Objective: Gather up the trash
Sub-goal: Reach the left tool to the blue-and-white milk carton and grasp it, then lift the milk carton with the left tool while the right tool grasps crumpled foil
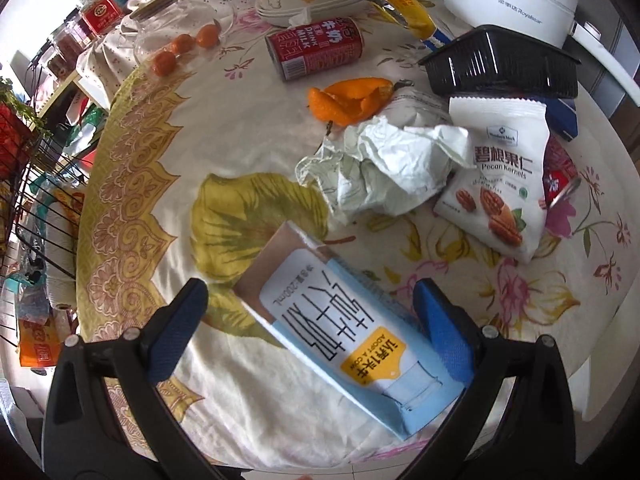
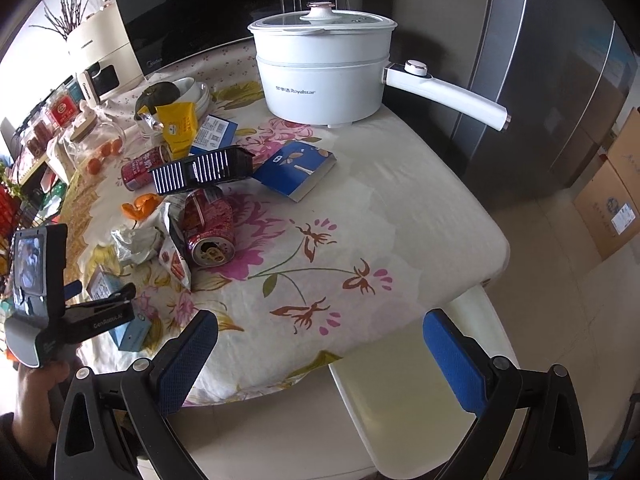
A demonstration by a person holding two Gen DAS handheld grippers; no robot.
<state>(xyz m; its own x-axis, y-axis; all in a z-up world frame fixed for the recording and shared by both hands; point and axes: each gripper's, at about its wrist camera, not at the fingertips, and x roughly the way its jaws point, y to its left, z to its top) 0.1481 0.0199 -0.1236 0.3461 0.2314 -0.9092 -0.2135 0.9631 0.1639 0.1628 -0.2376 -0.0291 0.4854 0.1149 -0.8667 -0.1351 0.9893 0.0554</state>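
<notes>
A blue and white milk carton (image 1: 344, 320) lies on the floral tablecloth (image 1: 168, 184) between the open fingers of my left gripper (image 1: 312, 320); the right pad (image 1: 444, 336) is against it, the left pad (image 1: 176, 332) is apart. Beyond lie crumpled paper (image 1: 392, 168), a pecan kernel bag (image 1: 496, 184), orange peel (image 1: 352, 98) and a red milk can (image 1: 316, 46). My right gripper (image 2: 320, 356) is open and empty over the table's near edge. In the right wrist view the left gripper (image 2: 100, 312) straddles the carton (image 2: 104, 284), near a crushed red can (image 2: 208, 228).
A black plastic tray (image 1: 504, 62), a blue book (image 2: 296, 168), a white electric pot (image 2: 324, 72), a yellow snack bag (image 1: 396, 4), a glass jar (image 1: 176, 24) and small oranges (image 1: 184, 46) stand further back. A white chair seat (image 2: 404, 400) is below the table edge.
</notes>
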